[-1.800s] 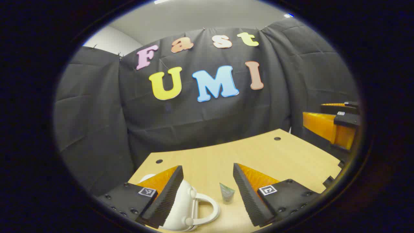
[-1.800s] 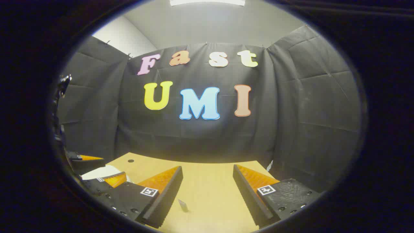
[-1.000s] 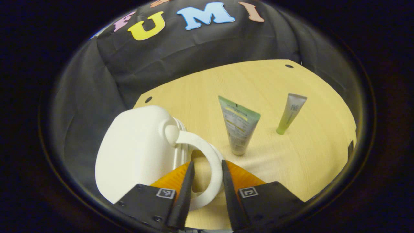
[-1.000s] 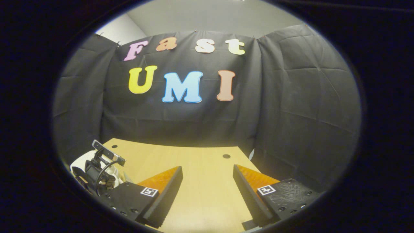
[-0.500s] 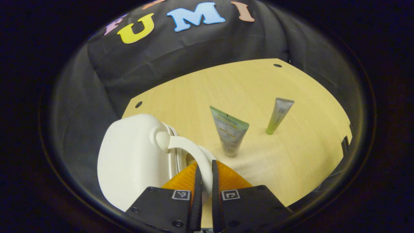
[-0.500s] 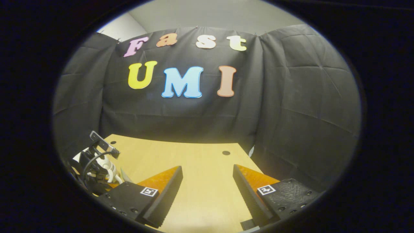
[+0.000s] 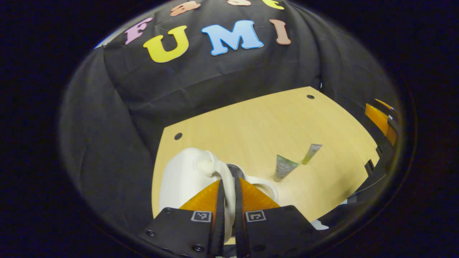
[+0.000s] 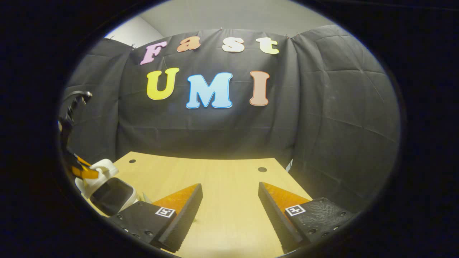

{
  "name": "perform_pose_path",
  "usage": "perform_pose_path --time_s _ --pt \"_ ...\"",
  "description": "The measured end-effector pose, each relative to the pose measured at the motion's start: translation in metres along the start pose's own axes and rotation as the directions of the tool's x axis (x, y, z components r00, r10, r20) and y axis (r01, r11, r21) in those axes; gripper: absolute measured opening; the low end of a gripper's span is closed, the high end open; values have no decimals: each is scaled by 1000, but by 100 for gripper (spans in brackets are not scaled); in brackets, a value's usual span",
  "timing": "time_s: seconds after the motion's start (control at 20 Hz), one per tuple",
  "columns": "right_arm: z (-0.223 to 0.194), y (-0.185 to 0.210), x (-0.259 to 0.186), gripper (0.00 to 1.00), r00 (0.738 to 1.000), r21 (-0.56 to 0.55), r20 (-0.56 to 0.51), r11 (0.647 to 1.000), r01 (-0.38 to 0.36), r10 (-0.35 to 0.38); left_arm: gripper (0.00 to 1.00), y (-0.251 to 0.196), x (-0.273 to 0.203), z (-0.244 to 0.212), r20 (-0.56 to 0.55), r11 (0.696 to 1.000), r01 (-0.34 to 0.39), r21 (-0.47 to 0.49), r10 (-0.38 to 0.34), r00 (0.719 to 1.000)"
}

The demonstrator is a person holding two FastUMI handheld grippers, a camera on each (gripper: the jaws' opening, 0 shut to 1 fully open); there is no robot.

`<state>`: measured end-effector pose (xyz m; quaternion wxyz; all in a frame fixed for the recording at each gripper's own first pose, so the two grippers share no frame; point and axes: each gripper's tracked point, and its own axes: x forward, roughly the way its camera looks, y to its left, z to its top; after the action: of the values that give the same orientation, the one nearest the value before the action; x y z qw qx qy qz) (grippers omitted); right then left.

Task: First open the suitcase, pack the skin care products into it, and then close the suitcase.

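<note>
While clamped, suitcase handle (image 7: 226,186) between fingers (image 7: 217,211).

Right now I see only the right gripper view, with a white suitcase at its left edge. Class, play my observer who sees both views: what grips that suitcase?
Observer: The left gripper is shut on the handle of the suitcase.
Operator: Where are the skin care products?
Observer: A green tube and a smaller tube stand cap-down on the table, apart.
Operator: Is either packed?
Observer: No, both stand outside the suitcase, to its right in the left gripper view.
</note>
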<state>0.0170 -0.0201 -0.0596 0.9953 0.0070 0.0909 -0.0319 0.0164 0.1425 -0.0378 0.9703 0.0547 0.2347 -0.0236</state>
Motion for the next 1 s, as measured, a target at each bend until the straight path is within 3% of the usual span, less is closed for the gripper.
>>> perform_pose_path --time_s 0.2,0.3,0.45,0.55,0.75,0.9,0.95,1.0 --pt "-6 8 7 95 1000 49 -19 999 0 1 15 124 -25 27 69 985 -160 71 155 985" --pt "-6 6 11 95 1000 72 -21 997 12 -11 15 195 -20 26 75 956 -267 125 259 963" --pt "-9 -5 14 95 998 93 -30 994 52 -49 15 304 -1 -17 -28 903 -400 157 409 912" --pt "-17 -11 15 95 996 108 -54 991 78 -72 15 361 17 -59 -113 879 -451 155 469 876" --pt "-20 -21 20 95 990 154 -89 981 118 -105 16 441 66 -138 -264 881 -460 112 472 841" --pt "-13 -25 25 93 988 154 -85 978 140 -128 16 472 106 -181 -341 894 -444 68 439 831" --pt "-10 -25 26 92 988 149 -84 979 141 -129 16 482 106 -191 -365 885 -459 82 455 812" --pt "-12 -24 25 92 988 146 -83 980 138 -127 26 479 111 -202 -370 886 -455 84 452 812"
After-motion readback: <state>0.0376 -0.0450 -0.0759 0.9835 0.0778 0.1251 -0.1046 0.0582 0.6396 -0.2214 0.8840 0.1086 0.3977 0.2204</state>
